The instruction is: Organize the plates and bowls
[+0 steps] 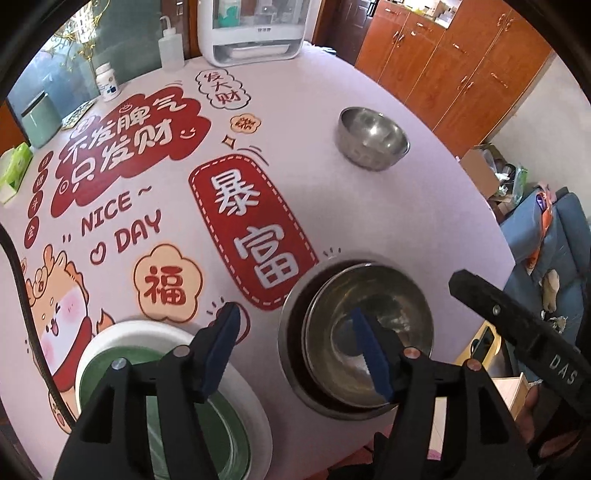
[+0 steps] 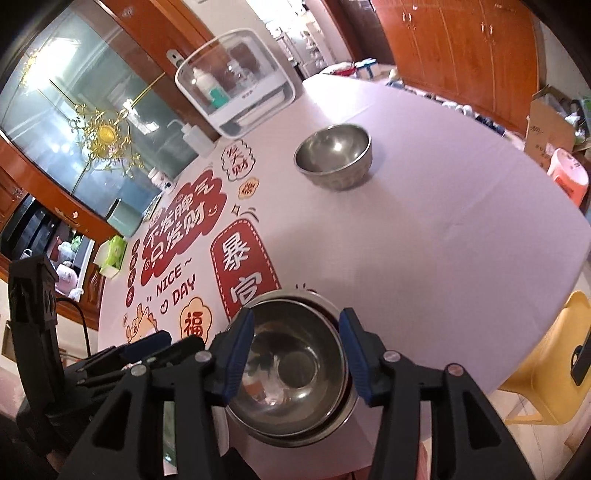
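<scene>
Two nested steel bowls (image 1: 388, 295) (image 2: 295, 354) stand near the table's front edge. A single steel bowl (image 1: 373, 136) (image 2: 334, 158) sits farther back on the tablecloth. At the front left a green plate (image 1: 96, 373) lies in a white plate (image 1: 122, 332). My left gripper (image 1: 293, 310) is open, one finger above the plates and the other above the nested bowls, holding nothing. My right gripper (image 2: 296, 313) hovers open over the nested bowls, its blue pads on either side and clear of the rim. Each gripper shows at the edge of the other's view.
A white countertop cabinet (image 1: 251, 29), a squeeze bottle (image 1: 170, 48), a pill bottle (image 1: 107, 81), a green canister (image 1: 38, 122) and a tissue pack (image 1: 14, 166) line the table's far side. A yellow chair (image 2: 554, 354) stands past the right edge.
</scene>
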The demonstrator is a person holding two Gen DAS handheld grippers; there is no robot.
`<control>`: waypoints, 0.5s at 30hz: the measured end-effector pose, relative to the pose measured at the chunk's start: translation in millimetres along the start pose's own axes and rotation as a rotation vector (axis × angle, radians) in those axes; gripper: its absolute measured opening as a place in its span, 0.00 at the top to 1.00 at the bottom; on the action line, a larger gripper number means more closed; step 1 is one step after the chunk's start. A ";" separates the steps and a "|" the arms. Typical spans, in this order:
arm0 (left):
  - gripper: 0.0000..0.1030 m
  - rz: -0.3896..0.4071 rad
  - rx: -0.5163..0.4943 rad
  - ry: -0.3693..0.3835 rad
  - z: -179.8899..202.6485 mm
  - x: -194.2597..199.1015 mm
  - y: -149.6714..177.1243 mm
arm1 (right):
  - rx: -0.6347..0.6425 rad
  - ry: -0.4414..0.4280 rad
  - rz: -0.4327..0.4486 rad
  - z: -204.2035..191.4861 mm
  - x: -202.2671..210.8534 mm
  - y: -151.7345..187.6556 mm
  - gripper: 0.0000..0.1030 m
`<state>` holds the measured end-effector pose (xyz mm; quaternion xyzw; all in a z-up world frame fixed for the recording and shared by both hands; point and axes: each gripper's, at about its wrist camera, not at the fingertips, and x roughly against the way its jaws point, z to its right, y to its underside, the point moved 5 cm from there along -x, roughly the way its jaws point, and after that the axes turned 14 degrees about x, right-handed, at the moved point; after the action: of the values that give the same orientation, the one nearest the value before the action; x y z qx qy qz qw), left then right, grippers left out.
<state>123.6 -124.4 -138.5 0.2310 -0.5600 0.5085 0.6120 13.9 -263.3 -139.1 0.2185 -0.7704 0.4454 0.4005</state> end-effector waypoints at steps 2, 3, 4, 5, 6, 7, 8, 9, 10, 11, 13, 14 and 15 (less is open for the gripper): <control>0.38 0.006 -0.001 0.002 1.7 0.1 -1.0 | 0.002 0.013 0.023 2.2 3.1 -1.3 0.53; 0.38 0.008 -0.002 0.005 2.5 0.1 -1.3 | 0.002 0.017 0.034 3.6 4.7 -2.3 0.53; 0.38 0.010 -0.002 0.007 3.2 -0.1 -1.5 | 0.004 0.022 0.044 4.7 5.6 -3.4 0.53; 0.38 0.010 0.000 0.006 3.8 -0.8 -1.6 | 0.007 0.026 0.051 5.7 6.5 -4.2 0.53; 0.38 0.006 0.005 0.000 4.3 -2.1 -2.0 | 0.012 0.030 0.059 7.4 6.8 -6.4 0.53; 0.38 0.002 0.008 -0.002 5.1 -2.9 -2.3 | 0.018 0.032 0.064 8.6 6.6 -8.4 0.53; 0.38 0.000 0.012 -0.002 6.1 -3.5 -2.7 | 0.025 0.031 0.067 9.6 6.6 -11.1 0.53; 0.38 0.001 0.019 -0.003 7.7 -3.7 -3.5 | 0.033 0.026 0.071 10.7 6.2 -14.1 0.53; 0.38 0.006 0.027 -0.006 9.9 -3.4 -4.9 | 0.043 0.020 0.075 12.7 5.9 -18.3 0.53; 0.38 0.012 0.033 -0.008 11.5 -2.9 -5.8 | 0.054 0.015 0.077 15.2 5.3 -22.2 0.53; 0.36 0.025 0.051 -0.013 17.4 -2.0 -8.7 | 0.074 0.002 0.078 20.4 4.8 -29.6 0.53; 0.34 0.031 0.059 -0.016 19.8 -1.3 -9.8 | 0.085 -0.003 0.079 23.2 5.0 -32.6 0.53; 0.33 0.042 0.072 -0.019 24.5 -0.5 -11.2 | 0.096 -0.011 0.080 25.8 5.3 -34.9 0.53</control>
<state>122.5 -149.6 -129.2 0.2458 -0.5517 0.5387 0.5873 24.1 -303.1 -124.3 0.2088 -0.7584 0.4963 0.3673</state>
